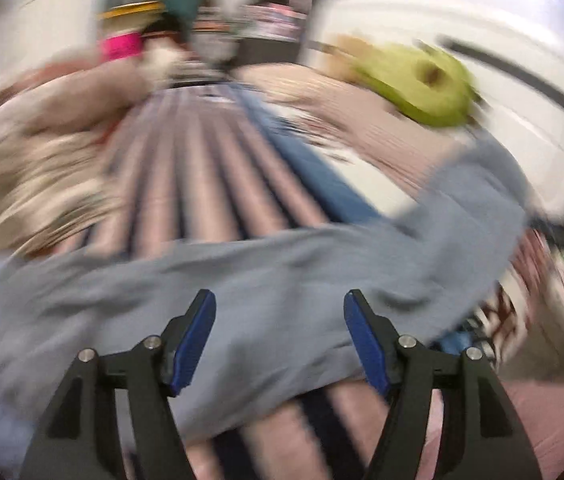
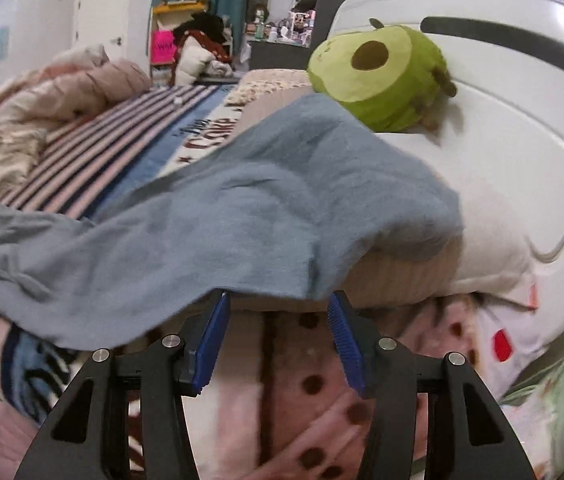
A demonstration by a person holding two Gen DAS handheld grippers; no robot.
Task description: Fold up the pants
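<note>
The grey-blue pants (image 1: pixel 242 280) lie spread across the striped bed cover (image 1: pixel 202 184). The left wrist view is blurred by motion. My left gripper (image 1: pixel 280 332) is open just above the pants, holding nothing. In the right wrist view the pants (image 2: pixel 266 208) drape from the cover up over a cream pillow (image 2: pixel 482 224). My right gripper (image 2: pixel 276 336) is open, its fingertips at the near hem of the pants, with the cloth lying just beyond them.
A green avocado plush (image 2: pixel 382 76) sits against the white headboard (image 2: pixel 522 92). A crumpled beige quilt (image 2: pixel 42 108) lies at the left. A pink dotted blanket (image 2: pixel 306 392) lies under the right gripper. Cluttered shelves stand at the far end.
</note>
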